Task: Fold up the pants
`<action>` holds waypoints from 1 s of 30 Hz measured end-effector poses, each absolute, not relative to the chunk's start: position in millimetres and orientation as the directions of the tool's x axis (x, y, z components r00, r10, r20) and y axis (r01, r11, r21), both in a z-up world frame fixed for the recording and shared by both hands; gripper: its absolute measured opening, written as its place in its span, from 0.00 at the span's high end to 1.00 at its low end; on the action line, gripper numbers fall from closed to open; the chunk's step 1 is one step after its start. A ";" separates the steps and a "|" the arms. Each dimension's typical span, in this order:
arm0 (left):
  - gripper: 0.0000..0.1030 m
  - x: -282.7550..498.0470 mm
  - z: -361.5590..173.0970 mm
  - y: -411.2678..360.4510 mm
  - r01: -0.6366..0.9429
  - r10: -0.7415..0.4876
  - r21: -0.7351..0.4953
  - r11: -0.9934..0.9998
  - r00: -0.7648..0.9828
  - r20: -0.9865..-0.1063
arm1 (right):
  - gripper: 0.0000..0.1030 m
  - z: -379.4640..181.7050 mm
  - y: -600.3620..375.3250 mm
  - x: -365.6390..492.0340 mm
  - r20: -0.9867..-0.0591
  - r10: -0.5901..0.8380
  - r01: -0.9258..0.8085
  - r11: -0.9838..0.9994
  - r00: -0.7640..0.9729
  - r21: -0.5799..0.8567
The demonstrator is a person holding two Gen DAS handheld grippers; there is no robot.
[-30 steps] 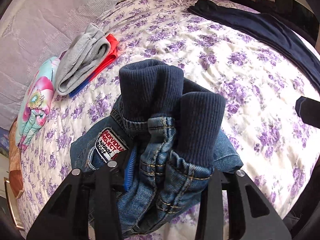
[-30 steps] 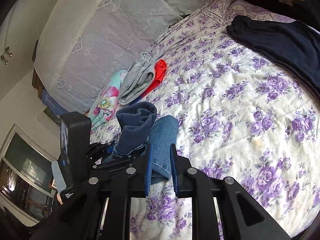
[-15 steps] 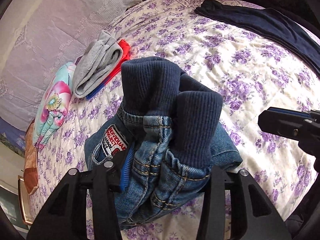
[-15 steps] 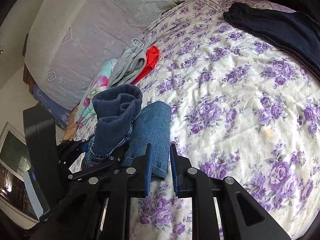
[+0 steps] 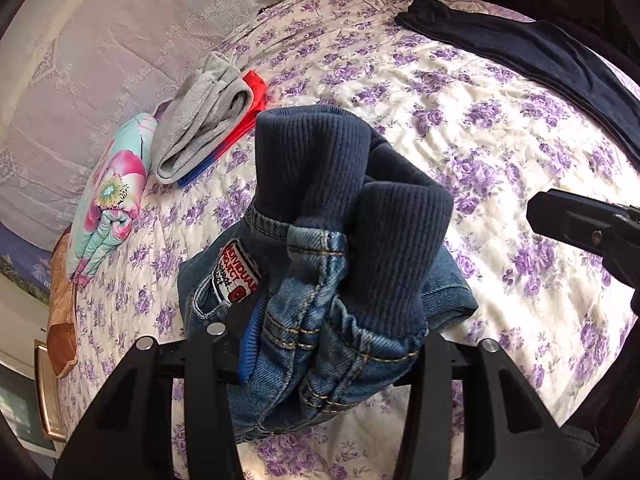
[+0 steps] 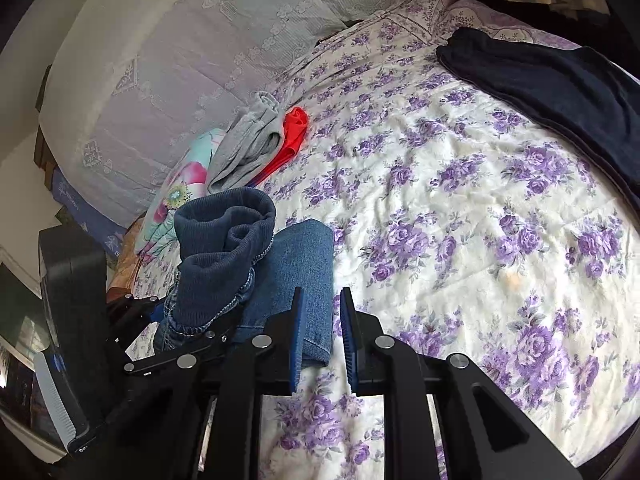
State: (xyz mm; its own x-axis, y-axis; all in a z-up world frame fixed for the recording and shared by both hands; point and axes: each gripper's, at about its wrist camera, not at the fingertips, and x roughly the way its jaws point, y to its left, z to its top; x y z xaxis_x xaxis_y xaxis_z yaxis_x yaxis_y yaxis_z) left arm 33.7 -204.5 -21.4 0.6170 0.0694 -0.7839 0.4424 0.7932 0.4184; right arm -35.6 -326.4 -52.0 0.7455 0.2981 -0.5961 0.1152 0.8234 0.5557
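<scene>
The folded blue denim pants (image 5: 328, 280) with dark navy ribbed cuffs (image 5: 312, 160) fill the middle of the left wrist view, bunched between my left gripper's (image 5: 332, 344) fingers, which are shut on them. In the right wrist view the same pants (image 6: 280, 264) sit at lower left, held up by the left gripper (image 6: 192, 340). My right gripper (image 6: 320, 332) has a narrow gap between its blue pads and holds nothing; its left finger touches the denim's right edge. It also shows at the right edge of the left wrist view (image 5: 576, 228).
The bed has a white quilt with purple flowers (image 6: 460, 220). A folded grey garment on a red one (image 5: 208, 120) and a floral folded piece (image 5: 112, 196) lie at the left. A dark navy garment (image 6: 560, 92) lies spread at the far right. Pillows (image 6: 180, 40) at the back.
My right gripper has let go of the denim, opened slightly and drawn back to the right. The left gripper still holds the pants.
</scene>
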 end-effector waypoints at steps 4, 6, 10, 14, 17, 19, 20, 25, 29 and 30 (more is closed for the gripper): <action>0.56 55.2 -16.3 -203.2 0.453 0.058 0.359 0.816 0.553 -0.831 | 0.82 -48.8 -331.2 -40.0 -0.593 0.281 0.131 0.821 0.754 0.556; 0.53 62.7 -23.0 -201.4 0.482 0.043 0.326 0.813 0.508 -0.860 | 0.82 -47.8 -332.0 -42.1 -0.588 0.281 0.128 0.820 0.758 0.558; 0.52 52.5 -30.5 -198.3 0.485 0.037 0.346 0.803 0.540 -0.841 | 0.82 -46.4 -331.4 -42.8 -0.579 0.292 0.114 0.819 0.761 0.562; 0.52 50.8 -9.6 -180.9 0.498 -0.083 0.255 0.829 0.560 -0.824 | 0.82 -47.8 -329.0 -43.4 -0.571 0.308 0.098 0.815 0.761 0.571; 0.52 58.7 -1.8 -172.6 0.496 -0.134 0.189 0.848 0.544 -0.829 | 0.82 -47.3 -326.9 -44.5 -0.568 0.311 0.096 0.813 0.762 0.574; 0.52 59.2 -4.5 -176.1 0.500 -0.120 0.190 0.845 0.524 -0.843 | 0.82 -44.7 -325.6 -46.8 -0.562 0.308 0.091 0.815 0.767 0.572; 0.52 54.9 -5.1 -178.6 0.493 -0.099 0.209 0.845 0.528 -0.843 | 0.82 -42.7 -325.4 -47.9 -0.558 0.305 0.091 0.816 0.771 0.572; 0.51 49.5 -12.9 -176.5 0.541 -0.125 0.220 0.812 0.528 -0.840 | 0.67 -27.5 -315.1 -38.4 -0.490 0.429 -0.044 0.784 0.759 0.619; 0.49 47.7 -12.5 -167.8 0.571 -0.186 0.197 0.797 0.541 -0.820 | 0.60 -18.2 -296.2 -19.3 -0.429 0.608 -0.200 0.702 0.668 0.683; 0.49 47.5 -12.9 -167.1 0.576 -0.193 0.194 0.794 0.541 -0.818 | 0.59 -17.4 -291.4 -14.0 -0.424 0.636 -0.220 0.686 0.645 0.694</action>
